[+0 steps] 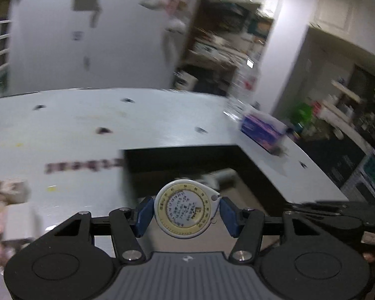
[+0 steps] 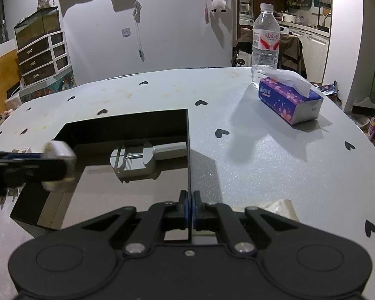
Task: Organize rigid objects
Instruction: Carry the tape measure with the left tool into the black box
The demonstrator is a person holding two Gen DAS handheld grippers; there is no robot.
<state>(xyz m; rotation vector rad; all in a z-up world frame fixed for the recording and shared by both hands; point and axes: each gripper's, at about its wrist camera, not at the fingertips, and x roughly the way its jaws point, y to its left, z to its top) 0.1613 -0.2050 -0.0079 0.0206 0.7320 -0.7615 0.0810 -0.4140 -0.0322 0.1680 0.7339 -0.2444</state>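
The left gripper (image 1: 186, 211) clamps a tape measure (image 1: 186, 210) over the box (image 2: 127, 125); the right gripper (image 2: 190, 205) pinches its wall. A hasty release could bounce it out.

Dim room; left view motion-blurred, right sharp w/ hard shadows.

Black linkage arms, silver screws, blue-padded fingers (image 1: 145, 215), seemingly grey ribbed housing
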